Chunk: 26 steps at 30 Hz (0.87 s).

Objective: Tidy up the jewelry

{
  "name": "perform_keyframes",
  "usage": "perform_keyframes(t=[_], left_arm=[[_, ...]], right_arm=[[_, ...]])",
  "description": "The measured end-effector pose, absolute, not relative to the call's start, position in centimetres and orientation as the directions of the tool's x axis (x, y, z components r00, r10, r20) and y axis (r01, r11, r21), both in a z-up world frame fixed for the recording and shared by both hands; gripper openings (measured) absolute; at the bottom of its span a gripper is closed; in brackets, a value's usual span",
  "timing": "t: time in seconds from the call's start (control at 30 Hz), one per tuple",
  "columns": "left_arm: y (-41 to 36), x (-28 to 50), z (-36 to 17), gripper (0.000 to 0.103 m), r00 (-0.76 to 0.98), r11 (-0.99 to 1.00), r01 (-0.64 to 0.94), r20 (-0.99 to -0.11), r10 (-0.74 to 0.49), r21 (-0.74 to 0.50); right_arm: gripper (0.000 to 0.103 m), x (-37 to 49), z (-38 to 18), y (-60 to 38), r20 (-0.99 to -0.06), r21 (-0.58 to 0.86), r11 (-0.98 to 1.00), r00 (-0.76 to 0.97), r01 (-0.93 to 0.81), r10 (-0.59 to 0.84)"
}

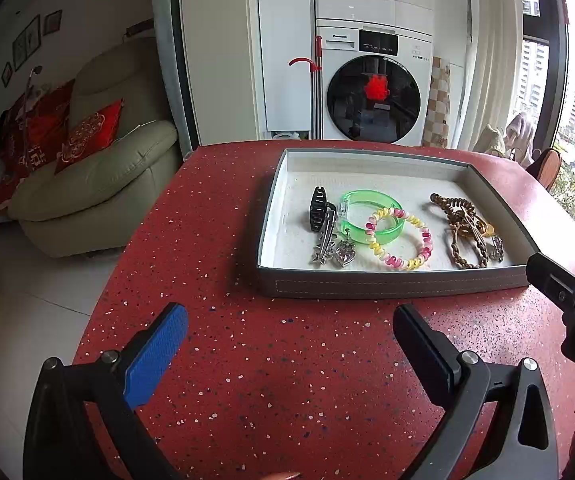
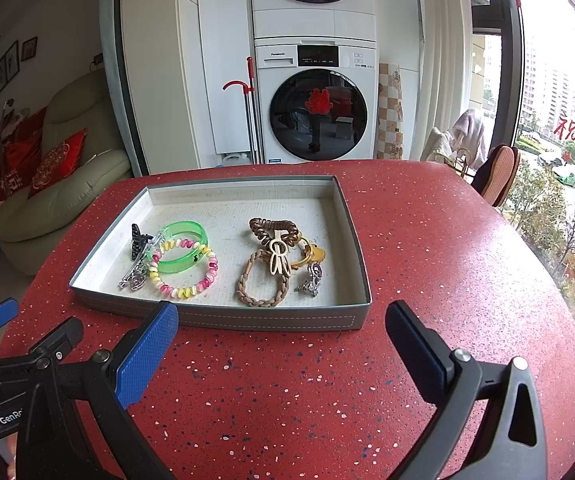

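Here both tools hang back over bare table, ahead of nothing they could grip yet. The left gripper [image 1: 289, 330] has its jaws wide apart and empty; the right gripper [image 2: 281, 328] is the same, spread and holding nothing. Just beyond their tips sits the tray [image 2: 223, 322], its near wall facing them, with all the jewelry inside it.

Ahead and to the left of the right gripper lie a black clip [image 2: 137, 240], a green bangle [image 2: 187, 264] and a pink-and-yellow coil band [image 2: 185, 270] that overlaps the bangle. Straight ahead, toward the tray's right side, a brown braided loop [image 2: 263, 286], a cream claw clip [image 2: 278, 258] and a small silver charm [image 2: 311, 280] lie tangled close together.

I judge the sorting to be either finished or paused, since nothing lies loose on the table. If a piece is to be lifted, the next move calls for reaching over the near wall and coming down on one item alone; the overlaps make that fiddly.

The table [image 2: 427, 240] is red, speckled and rounded. Beyond it stand a stacked washer [image 2: 317, 114], a pale sofa [image 1: 95, 184] off to the left, and a bright window [image 2: 559, 120] on the right.
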<state>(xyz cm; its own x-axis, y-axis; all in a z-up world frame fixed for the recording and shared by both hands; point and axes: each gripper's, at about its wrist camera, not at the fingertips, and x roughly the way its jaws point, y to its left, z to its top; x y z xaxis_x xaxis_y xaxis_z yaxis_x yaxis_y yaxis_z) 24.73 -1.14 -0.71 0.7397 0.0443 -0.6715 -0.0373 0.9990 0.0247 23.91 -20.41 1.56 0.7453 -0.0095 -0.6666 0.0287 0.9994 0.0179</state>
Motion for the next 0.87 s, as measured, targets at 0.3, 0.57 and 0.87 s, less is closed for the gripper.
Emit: perform_keyframes(t=[0.3,0.57,0.87], left_arm=[[-1.19,24.76,-0.63,0.103,0.738,0.999,-0.032,-0.674,0.039,0.022],[-1.05,24.80,-0.50,0.103,0.736,0.999,-0.037,-0.675,0.043,0.023],[-0.95,24.71,-0.30,0.103,0.738,0.999,-0.032,-0.674,0.040,0.023]], right_arm=[[0.103,23.96,1.71,-20.31,-0.666,0.015,0.999,0.746,0.029,-0.011],[0.103,23.98,1.77,-20.29,-0.666,0.014,0.999,0.746,0.029,-0.013],[0.103,23.98,1.89,-20.28,-0.666,0.014,0.999,0.746,0.030,-0.013]])
